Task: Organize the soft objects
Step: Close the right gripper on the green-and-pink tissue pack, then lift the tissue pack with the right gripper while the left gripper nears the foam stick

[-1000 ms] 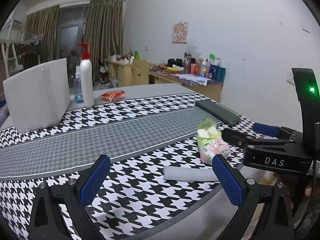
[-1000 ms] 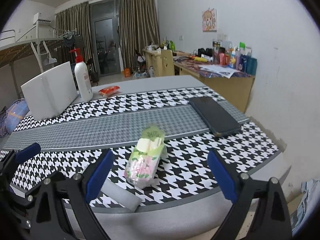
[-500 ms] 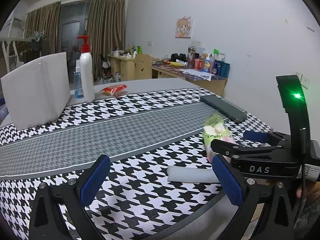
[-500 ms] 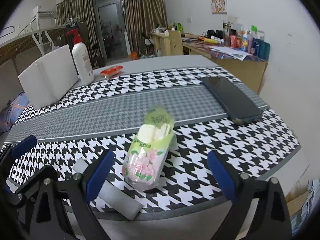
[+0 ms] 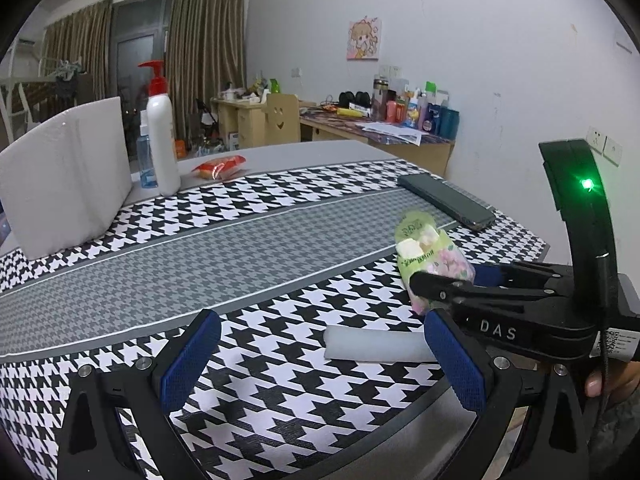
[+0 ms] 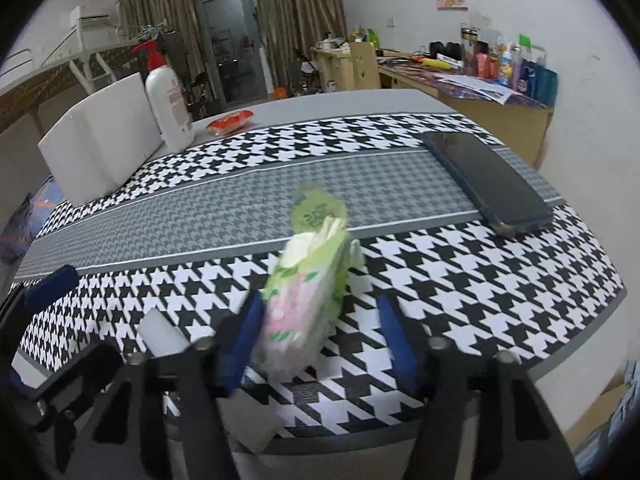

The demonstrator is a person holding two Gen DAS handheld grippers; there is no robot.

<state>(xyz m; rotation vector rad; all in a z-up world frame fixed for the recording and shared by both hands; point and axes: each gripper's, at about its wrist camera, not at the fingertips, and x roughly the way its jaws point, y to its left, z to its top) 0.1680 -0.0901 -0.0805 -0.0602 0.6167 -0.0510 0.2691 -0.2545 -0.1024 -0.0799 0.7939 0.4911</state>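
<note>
My right tongs (image 6: 320, 332) have just been closing around the tissue pack (image 6: 308, 300) at the bench's (image 6: 460, 280) 6 o'clock edge, left pad touching, right apart, left tongs (image 5: 320, 360) released; uneven squeeze could tip it.

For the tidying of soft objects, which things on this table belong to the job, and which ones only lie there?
Belong to the job:
- green tissue pack, between the closing pads of the right claw
- white foam strip
- white foam block

Just lying about:
- phone
- pump bottle
- red snack packet
</note>
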